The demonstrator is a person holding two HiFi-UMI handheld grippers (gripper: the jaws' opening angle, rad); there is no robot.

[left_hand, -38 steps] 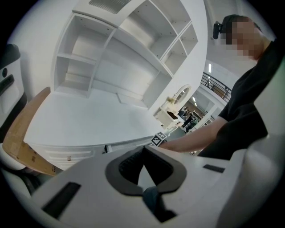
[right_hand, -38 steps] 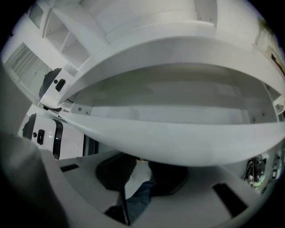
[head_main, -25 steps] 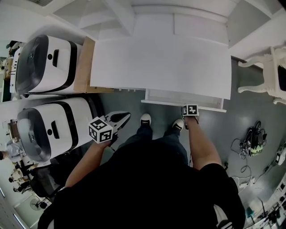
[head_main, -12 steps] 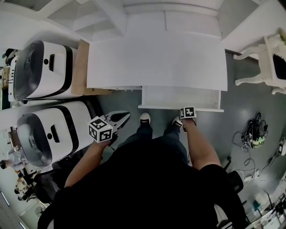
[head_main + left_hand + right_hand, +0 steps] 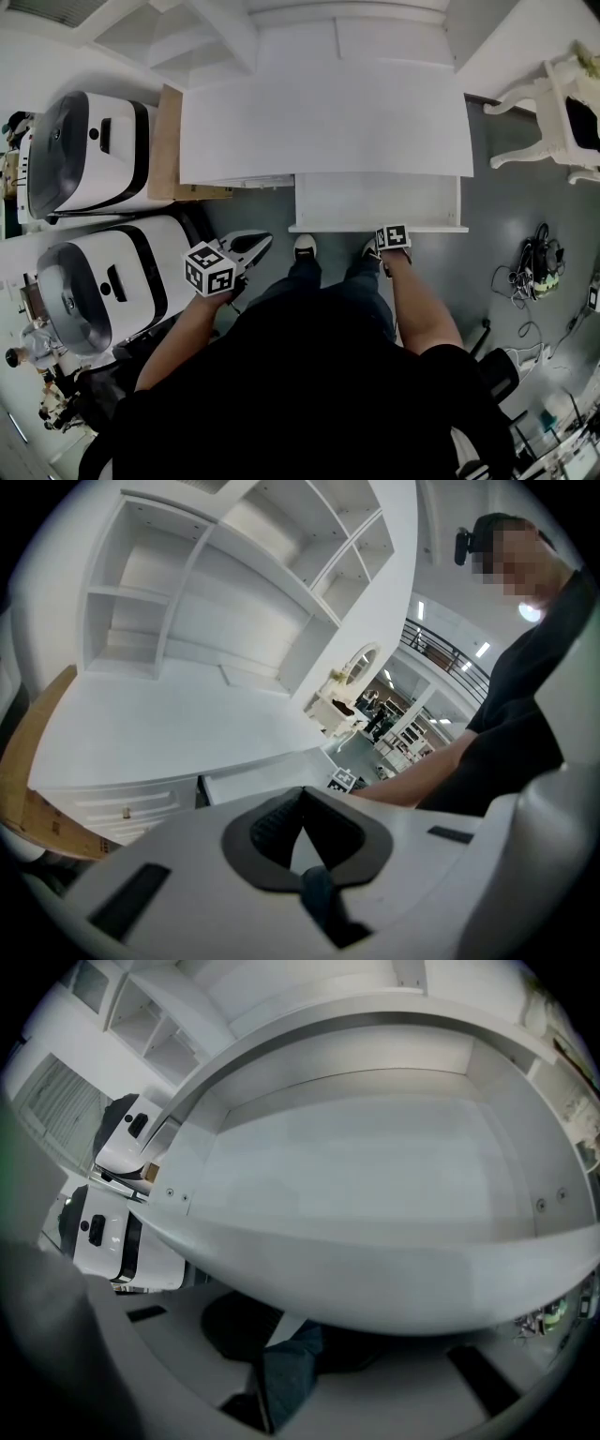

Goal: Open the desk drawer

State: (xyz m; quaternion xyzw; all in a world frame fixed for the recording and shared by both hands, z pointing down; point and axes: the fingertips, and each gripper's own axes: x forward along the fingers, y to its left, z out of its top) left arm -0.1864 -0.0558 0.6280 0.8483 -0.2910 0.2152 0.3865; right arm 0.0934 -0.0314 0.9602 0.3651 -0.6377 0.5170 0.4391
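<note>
The white desk (image 5: 328, 122) fills the middle of the head view. Its drawer (image 5: 375, 200) stands pulled out from under the right half of the top, bare and white inside. My right gripper (image 5: 394, 235) points steeply down at the drawer's front panel (image 5: 337, 228), right of its middle, and is shut on that panel. In the right gripper view the front panel (image 5: 375, 1279) runs across the jaws and hides their tips. My left gripper (image 5: 251, 247) hangs apart from the desk, over the floor at the left, shut with nothing between its pads (image 5: 272, 822).
Two white machines with dark lids (image 5: 94, 150) (image 5: 103, 281) stand left of the desk beside a wooden board (image 5: 167, 141). A white chair (image 5: 553, 122) and a tangle of cables (image 5: 534, 267) lie to the right. The person's shoes (image 5: 306, 247) are just under the drawer front.
The drawer has slid further out from under the desk top, toward the person, with my right gripper on its front. The left gripper has kept its place.
</note>
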